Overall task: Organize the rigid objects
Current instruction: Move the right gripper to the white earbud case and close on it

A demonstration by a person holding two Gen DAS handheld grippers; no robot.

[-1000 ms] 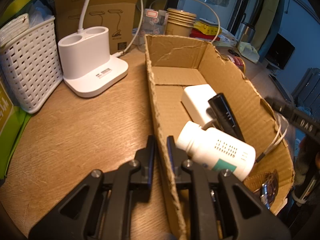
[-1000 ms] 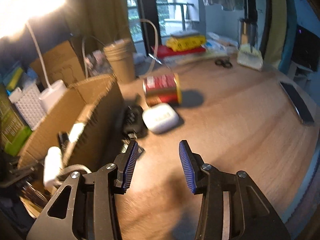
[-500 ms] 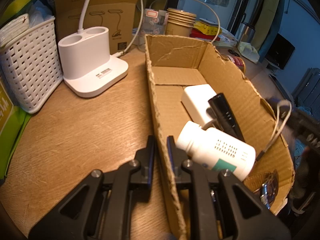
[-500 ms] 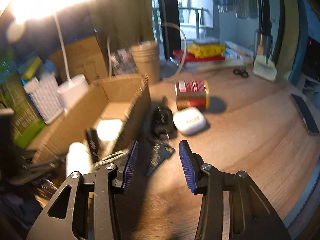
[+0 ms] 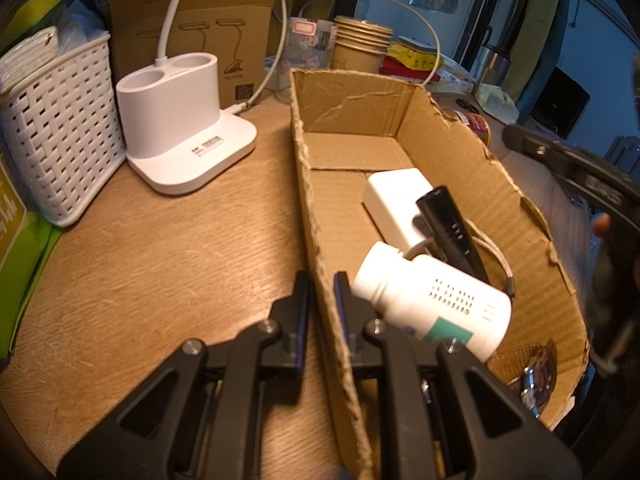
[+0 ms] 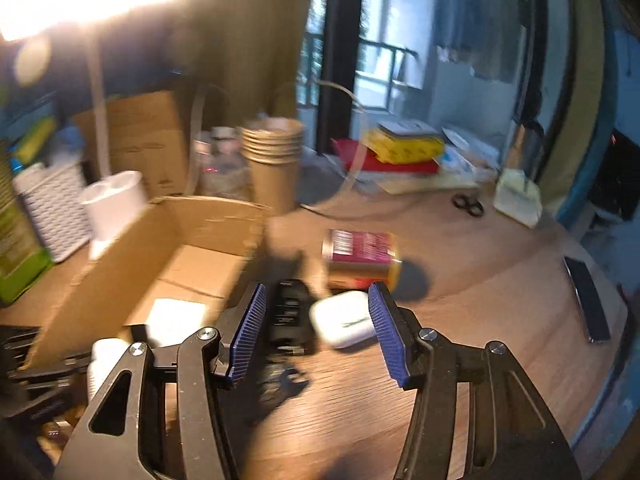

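My left gripper (image 5: 321,294) is clamped on the near side wall of the cardboard box (image 5: 452,152), one finger outside and one inside. My right gripper (image 6: 316,330) has just been opening and holds nothing; its blue pads (image 6: 249,330) stand apart above the table (image 6: 460,320). Beyond them, between the pads in view, lie a white earbud case (image 6: 345,323) and a blurred black object (image 6: 289,316), with a red can (image 6: 360,258) behind. Inside the box lie a white bottle (image 5: 434,306), a black remote (image 5: 450,234) and a white adapter (image 5: 396,198). A white lamp base (image 5: 180,120) and a white basket (image 5: 60,132) stand left of the box.
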